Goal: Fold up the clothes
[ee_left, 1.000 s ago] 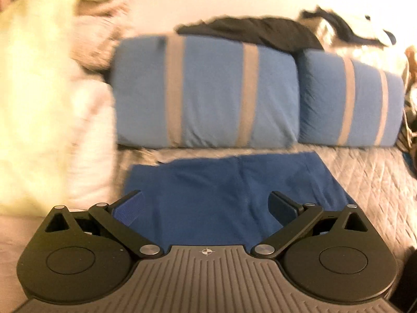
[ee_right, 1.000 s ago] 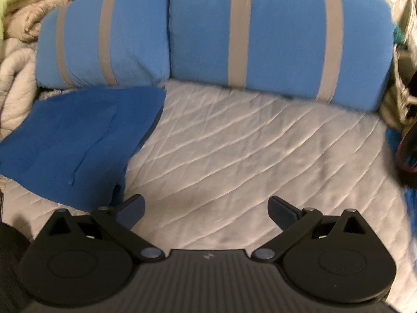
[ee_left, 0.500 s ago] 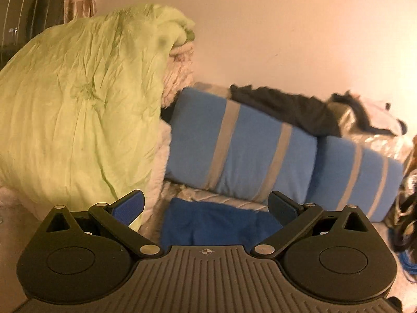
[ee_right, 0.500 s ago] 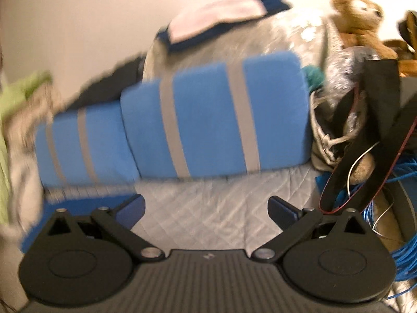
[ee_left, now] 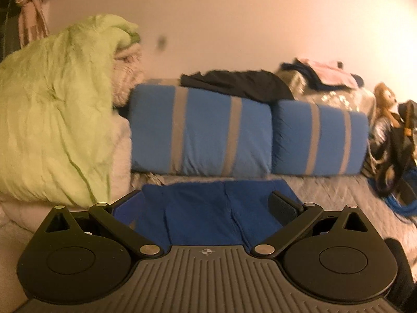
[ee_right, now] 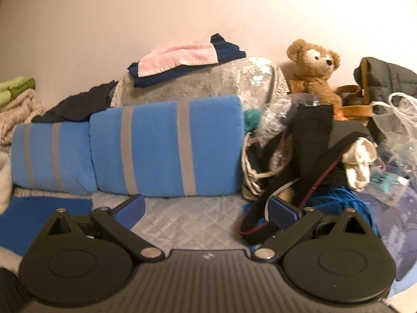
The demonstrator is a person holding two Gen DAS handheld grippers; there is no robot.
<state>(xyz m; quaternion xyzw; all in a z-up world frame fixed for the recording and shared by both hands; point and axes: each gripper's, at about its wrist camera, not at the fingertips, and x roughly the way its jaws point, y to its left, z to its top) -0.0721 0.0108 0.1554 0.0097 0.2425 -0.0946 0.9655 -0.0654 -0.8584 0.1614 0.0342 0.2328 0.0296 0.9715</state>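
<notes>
With both the left hand-held gripper (ee_left: 206, 203) and the right hand-held gripper (ee_right: 206, 210) released and empty, we should lower squarely onto the blue garment (ee_left: 208, 214) lying flat just before the striped pillows (ee_left: 200, 135), pinching matching corners.

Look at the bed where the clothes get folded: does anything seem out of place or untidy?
Yes. A black garment is slung over the striped blue pillows, and a tangle of black straps and blue cord spills onto the quilt. The blue garment lies flat. Both grippers are open and empty.
</notes>
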